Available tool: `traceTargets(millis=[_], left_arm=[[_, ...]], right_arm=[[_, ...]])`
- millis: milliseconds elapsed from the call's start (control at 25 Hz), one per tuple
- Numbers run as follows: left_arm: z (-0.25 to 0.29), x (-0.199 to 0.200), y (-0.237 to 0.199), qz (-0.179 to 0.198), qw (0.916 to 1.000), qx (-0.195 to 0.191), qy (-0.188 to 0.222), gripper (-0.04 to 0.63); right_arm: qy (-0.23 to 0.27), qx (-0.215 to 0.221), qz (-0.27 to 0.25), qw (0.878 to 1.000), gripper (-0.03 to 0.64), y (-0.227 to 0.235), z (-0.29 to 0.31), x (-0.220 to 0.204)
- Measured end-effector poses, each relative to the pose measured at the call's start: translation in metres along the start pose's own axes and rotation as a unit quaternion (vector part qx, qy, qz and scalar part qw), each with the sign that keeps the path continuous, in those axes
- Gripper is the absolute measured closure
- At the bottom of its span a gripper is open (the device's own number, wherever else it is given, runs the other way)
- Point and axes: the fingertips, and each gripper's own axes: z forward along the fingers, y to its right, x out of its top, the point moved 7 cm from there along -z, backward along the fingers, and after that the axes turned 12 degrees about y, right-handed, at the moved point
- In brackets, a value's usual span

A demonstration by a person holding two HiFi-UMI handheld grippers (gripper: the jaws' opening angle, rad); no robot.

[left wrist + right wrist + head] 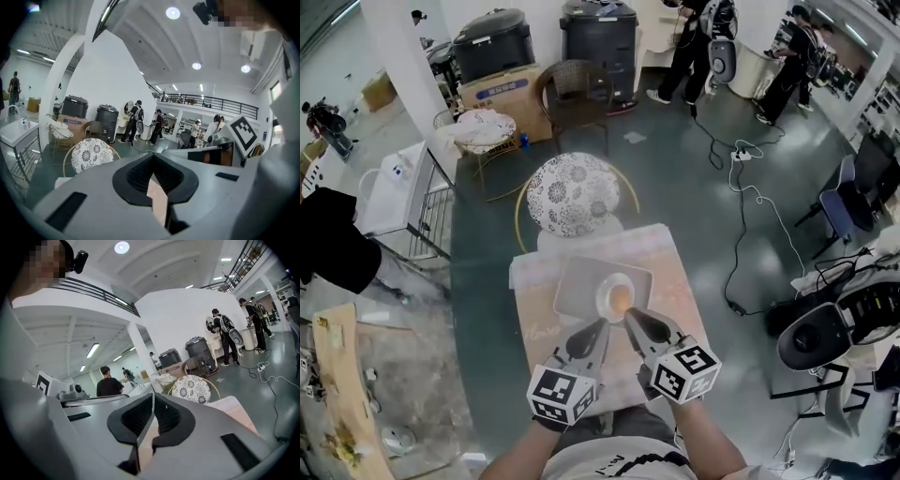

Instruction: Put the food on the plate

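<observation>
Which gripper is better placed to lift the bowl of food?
Right. The right gripper has its fingers shut on what seems the near rim of the bowl. The left gripper is shut on nothing, just short of the bowl.

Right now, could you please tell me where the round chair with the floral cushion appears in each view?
Head view: the floral chair sits in the upper middle of the picture.
Left gripper view: the floral chair is at lower left.
Right gripper view: the floral chair is just right of centre.
Shared landmark: the cardboard box stands behind the chair and to its left in every view.
</observation>
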Motion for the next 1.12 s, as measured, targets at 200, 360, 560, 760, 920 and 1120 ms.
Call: traceTargets(millis=[200, 360, 560, 760, 920, 1120], left_arm=[[-0.012, 0.026, 0.012, 0.009, 0.9997, -0.01, 0.018, 0.589], [-0.022, 0.042, 0.018, 0.019, 0.9992, -0.016, 0.033, 0.589], [-0.033, 0.056, 0.023, 0.026, 0.9985, -0.018, 0.045, 0.589], [-0.041, 0.065, 0.031, 0.032, 0.9977, -0.02, 0.056, 0.589], [-0.045, 0.066, 0.032, 0.034, 0.9974, -0.02, 0.061, 0.589], [-0.049, 0.063, 0.029, 0.035, 0.9973, -0.019, 0.062, 0.589]], right_arm=[[0.037, 0.013, -0.019, 0.999, 0.594, -0.029, -0.011, 0.025], [0.06, 0.016, -0.027, 0.998, 0.595, -0.047, -0.018, 0.036], [0.08, 0.016, -0.038, 0.996, 0.6, -0.059, -0.024, 0.046], [0.092, 0.019, -0.047, 0.994, 0.601, -0.07, -0.031, 0.054], [0.095, 0.019, -0.052, 0.994, 0.601, -0.075, -0.033, 0.053], [0.097, 0.016, -0.054, 0.994, 0.601, -0.077, -0.034, 0.049]])
